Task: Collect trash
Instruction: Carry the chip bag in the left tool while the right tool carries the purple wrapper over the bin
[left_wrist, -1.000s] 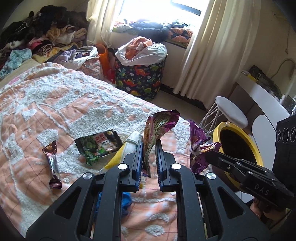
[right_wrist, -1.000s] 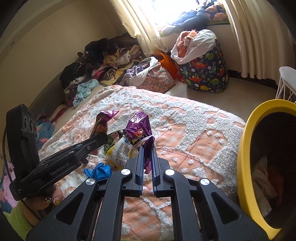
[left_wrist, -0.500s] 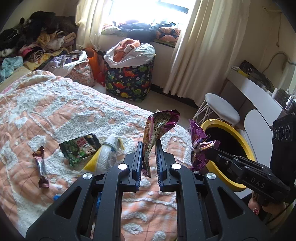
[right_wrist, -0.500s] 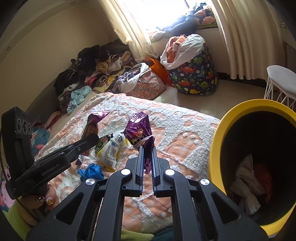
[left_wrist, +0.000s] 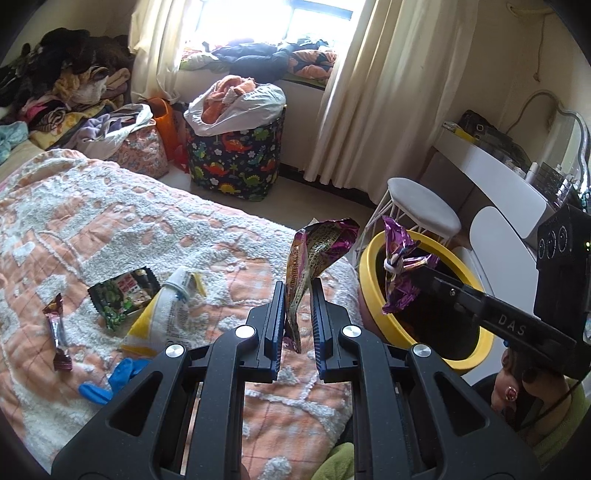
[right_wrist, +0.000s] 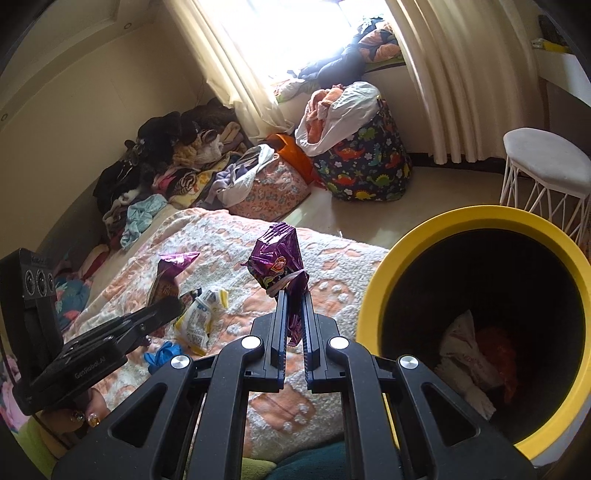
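Bedside, both grippers' jaws stand clamped on wrappers: left gripper (left_wrist: 298, 306) on the brown packet (left_wrist: 314, 254), right gripper (right_wrist: 293, 314) on the purple wrapper (right_wrist: 279, 262), held beside the yellow bin (right_wrist: 373, 306) for dropping.

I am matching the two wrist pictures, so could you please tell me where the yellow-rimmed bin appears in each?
Left wrist view: the yellow-rimmed bin sits at centre right, beyond the bed's edge, partly behind the other claw.
Right wrist view: it fills the lower right, its opening towards the camera.
Shared landmark: the dinosaur-print basket under the window.
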